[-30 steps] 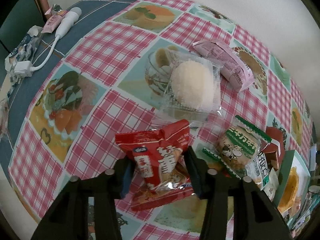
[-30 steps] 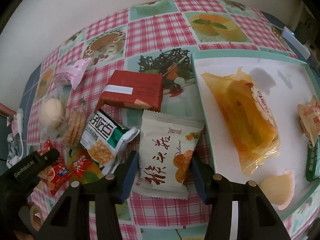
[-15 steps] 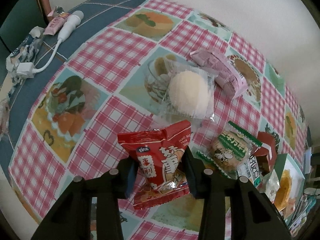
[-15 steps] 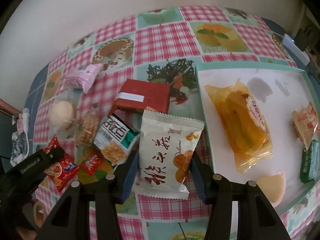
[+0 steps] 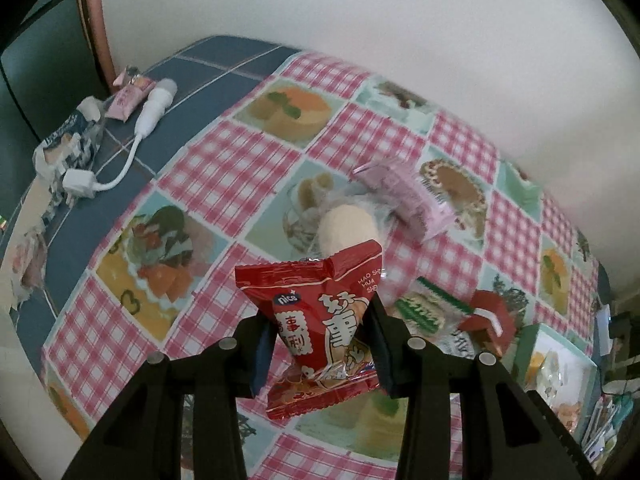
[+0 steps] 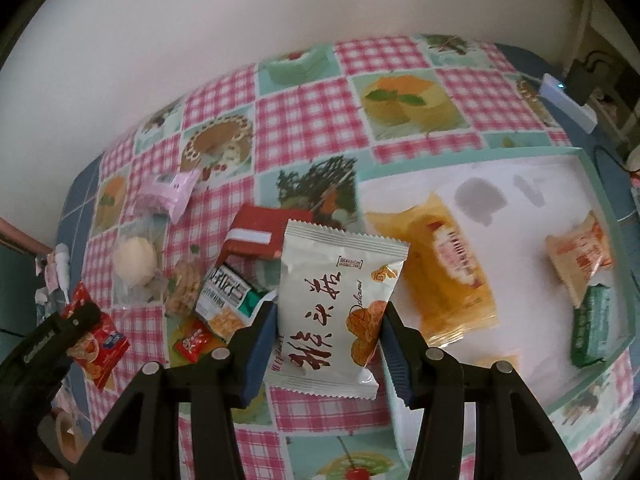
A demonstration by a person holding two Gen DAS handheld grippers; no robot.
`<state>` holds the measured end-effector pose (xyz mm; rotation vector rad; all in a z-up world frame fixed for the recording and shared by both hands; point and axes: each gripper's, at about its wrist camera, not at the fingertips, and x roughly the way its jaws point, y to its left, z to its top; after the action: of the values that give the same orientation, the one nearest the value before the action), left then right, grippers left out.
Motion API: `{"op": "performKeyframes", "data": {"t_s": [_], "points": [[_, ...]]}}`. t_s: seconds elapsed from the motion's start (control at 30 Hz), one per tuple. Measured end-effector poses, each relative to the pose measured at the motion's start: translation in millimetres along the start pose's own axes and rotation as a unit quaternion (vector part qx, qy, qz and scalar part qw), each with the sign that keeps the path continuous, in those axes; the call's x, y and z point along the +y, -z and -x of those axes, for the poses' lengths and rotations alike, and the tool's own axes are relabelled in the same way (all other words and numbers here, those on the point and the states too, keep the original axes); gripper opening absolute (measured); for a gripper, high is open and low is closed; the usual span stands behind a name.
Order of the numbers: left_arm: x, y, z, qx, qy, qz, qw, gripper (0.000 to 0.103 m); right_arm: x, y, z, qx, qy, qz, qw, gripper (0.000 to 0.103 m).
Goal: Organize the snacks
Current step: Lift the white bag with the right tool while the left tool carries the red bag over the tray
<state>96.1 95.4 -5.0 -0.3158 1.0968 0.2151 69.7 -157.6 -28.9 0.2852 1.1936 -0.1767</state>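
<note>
Left tool point(image 5: 320, 340) has its 2 fingers clamped on 1 red snack packet point(image 5: 320, 312), lifted clear above the checked tabletop point(image 5: 224, 168). Right tool point(image 6: 328, 344) is pinching 1 white snack packet point(image 6: 336, 304) with brown lettering, held upright above the tabletop beside the near corner of the tray point(image 6: 592, 160). Just beyond the right tool, loose on the cloth: 1 small red sachet point(image 6: 194, 340), 1 green-and-white cracker pack point(image 6: 226, 300), 1 clear pack of round biscuits point(image 6: 186, 286), and 1 red box point(image 6: 264, 236) with a white band. Further left sits 1 pale round cake in clear wrap point(image 6: 134, 262), and past it 1 pink wrapper point(image 6: 168, 196). On the white tray to the right I count 4 clear items: 1 long orange-yellow pack point(image 6: 448, 268), 1 orange-and-cream packet point(image 6: 580, 256), 1 green packet point(image 6: 592, 324), plus 1 pale piece point(image 6: 496, 364) at the near edge, too blurred to name. At the far left of the left wrist view, on the blue part of the tabletop, lie 1 white charger with cable point(image 5: 156, 100) and 1 small pink tube point(image 5: 128, 98).
</note>
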Motion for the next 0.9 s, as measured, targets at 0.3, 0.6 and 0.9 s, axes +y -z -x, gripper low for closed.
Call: {"op": "performKeyframes", "data": {"t_s": [0.3,0.6,0.9], "points": [[-38.4,7.8,13.5,-0.016,0.02,-0.03,0.9992,0.044,-46.5,-16.2,22.0,-0.018,0.012,-0.052,0.998,0.054],[-82.5,23.4,27.2,-0.02,0.042,-0.067,0.9967,0.044,-102.0,-25.7,38.7,-0.031,0.025,-0.112,0.993,0.054],[-144.1,53.0,32.4,-0.003,0.072,-0.132,0.9887,0.044,-145.1,-28.0,51.1,-0.037,0.024,-0.149,0.988,0.054]]}}
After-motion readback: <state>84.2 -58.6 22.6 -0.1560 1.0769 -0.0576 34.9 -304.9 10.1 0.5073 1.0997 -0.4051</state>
